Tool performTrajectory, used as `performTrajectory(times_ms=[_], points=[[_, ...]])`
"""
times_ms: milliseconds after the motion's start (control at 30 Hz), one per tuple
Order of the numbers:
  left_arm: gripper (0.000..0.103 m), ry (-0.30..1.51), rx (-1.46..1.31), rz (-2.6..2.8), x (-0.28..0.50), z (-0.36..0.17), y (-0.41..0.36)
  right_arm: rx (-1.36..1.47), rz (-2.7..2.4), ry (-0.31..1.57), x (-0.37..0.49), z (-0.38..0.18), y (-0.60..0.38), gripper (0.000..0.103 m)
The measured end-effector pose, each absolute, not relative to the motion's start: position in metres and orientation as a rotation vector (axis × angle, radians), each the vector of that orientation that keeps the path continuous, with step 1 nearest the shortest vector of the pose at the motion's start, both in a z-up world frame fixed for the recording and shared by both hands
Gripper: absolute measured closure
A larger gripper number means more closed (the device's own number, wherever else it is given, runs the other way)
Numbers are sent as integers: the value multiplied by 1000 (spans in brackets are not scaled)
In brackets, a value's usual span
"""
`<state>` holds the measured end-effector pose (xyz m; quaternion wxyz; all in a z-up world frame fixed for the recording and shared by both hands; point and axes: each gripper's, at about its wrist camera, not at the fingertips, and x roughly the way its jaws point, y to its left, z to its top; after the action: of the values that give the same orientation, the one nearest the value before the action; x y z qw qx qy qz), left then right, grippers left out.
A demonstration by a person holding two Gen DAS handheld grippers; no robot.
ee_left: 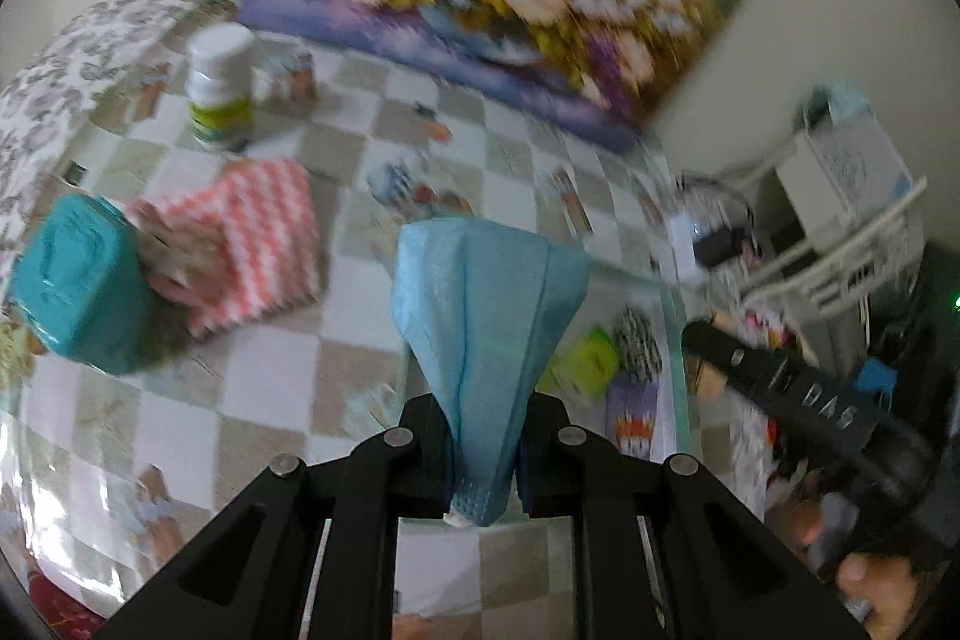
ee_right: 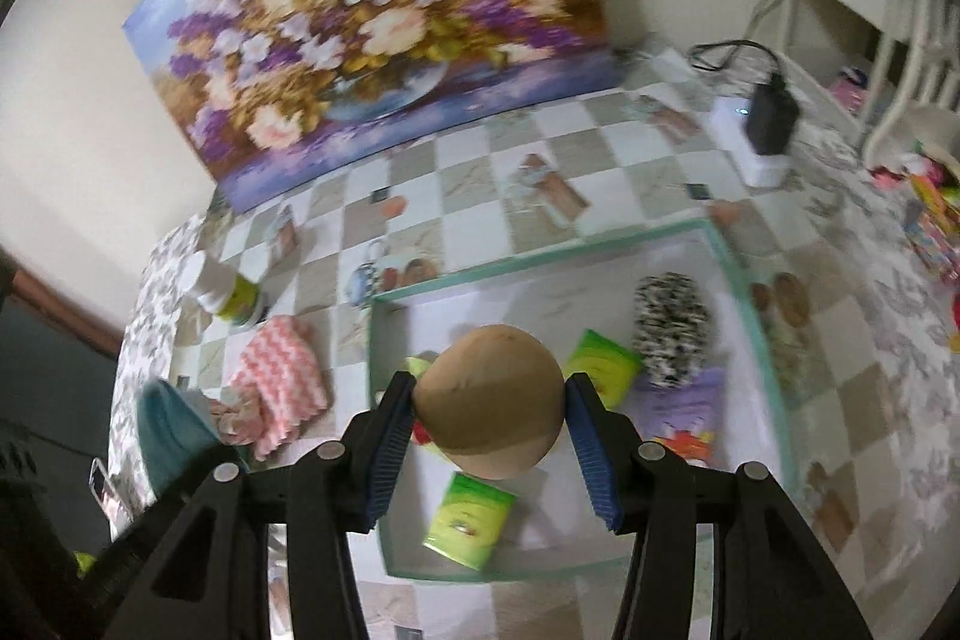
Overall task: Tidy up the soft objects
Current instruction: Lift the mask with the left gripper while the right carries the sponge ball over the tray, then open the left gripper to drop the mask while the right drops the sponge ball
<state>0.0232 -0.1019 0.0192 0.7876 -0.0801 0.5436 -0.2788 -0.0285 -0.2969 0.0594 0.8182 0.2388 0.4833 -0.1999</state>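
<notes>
Progress: the green-rimmed tray (ee_right: 741, 280) already holds several soft things: a black-and-white speckled roll (ee_right: 671, 334), two green packets (ee_right: 602, 365) (ee_right: 469, 520) and a purple item (ee_right: 681, 403) with an orange patch.
Judgement: sorting looks partly done, with both hands carrying the next pieces.
Left gripper (ee_left: 483, 451): fingers pinched tight on the blue cloth (ee_left: 486, 304), which fills the narrow gap between the pads.
Blue cloth, place: held up off the checkered tablecloth (ee_left: 270, 370), near the tray's edge as the left wrist view shows it.
Blue cloth, axis: long axis runs straight away from the fingers; narrow, bunched end in the grip, wide end fanned out ahead.
Right gripper (ee_right: 489, 427): fingers part-way apart and pressing on either side of the tan ball (ee_right: 489, 400).
Tan ball, place: held in the air above the tray's inside, over the near-left part.
Tan ball, axis: round, so no long axis and no pointing direction to tell.
Left to do: the pink-and-white zigzag cloth (ee_right: 282, 379) lies folded on the tablecloth outside the tray, left of it, beside a teal tub (ee_left: 78, 286).
Also out: something pinkish and crumpled sits between tub and cloth; too blurred to name.
Not soft: a white jar with a green label (ee_left: 219, 85) stands further back.
Next, likely: ball and blue cloth go down into the tray.
</notes>
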Motion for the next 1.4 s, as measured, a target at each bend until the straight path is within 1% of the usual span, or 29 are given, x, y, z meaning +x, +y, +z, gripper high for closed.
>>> performTrajectory(times_ms=[200,400,800,900,1000,1033,1100,1167,1233,1300,1400], points=[[87,1196,-81,-660,1,8,-136,508,-496,1029,-54,57,-312,49],[87,1223,-44,-704,-6,-6,-158,494,-592,1071,-67,45,-330,49],[87,1251,-52,-708,8,-28,-179,466,-572,1217,-53,-1,-331,49],[84,1274,-51,-696,11,-35,-183,467,-567,1241,-51,-9,-331,49],[77,1287,-48,-690,13,-38,-185,464,-571,1252,-50,-12,-332,49],[73,1289,-44,-686,14,-39,-186,464,-570,1254,-50,-12,-332,49],[70,1289,-39,-678,15,-38,-186,463,-568,1258,-49,-13,-332,48],[63,1291,-45,-671,16,-37,-184,465,-575,1259,-49,-13,-333,48],[58,1294,-54,-661,18,-36,-182,470,-584,1259,-50,-13,-335,44],[56,1297,-67,-650,20,-34,-178,471,-590,1256,-50,-12,-336,41],[56,1305,-78,-628,22,-33,-174,466,-592,1251,-51,-11,-337,41]])
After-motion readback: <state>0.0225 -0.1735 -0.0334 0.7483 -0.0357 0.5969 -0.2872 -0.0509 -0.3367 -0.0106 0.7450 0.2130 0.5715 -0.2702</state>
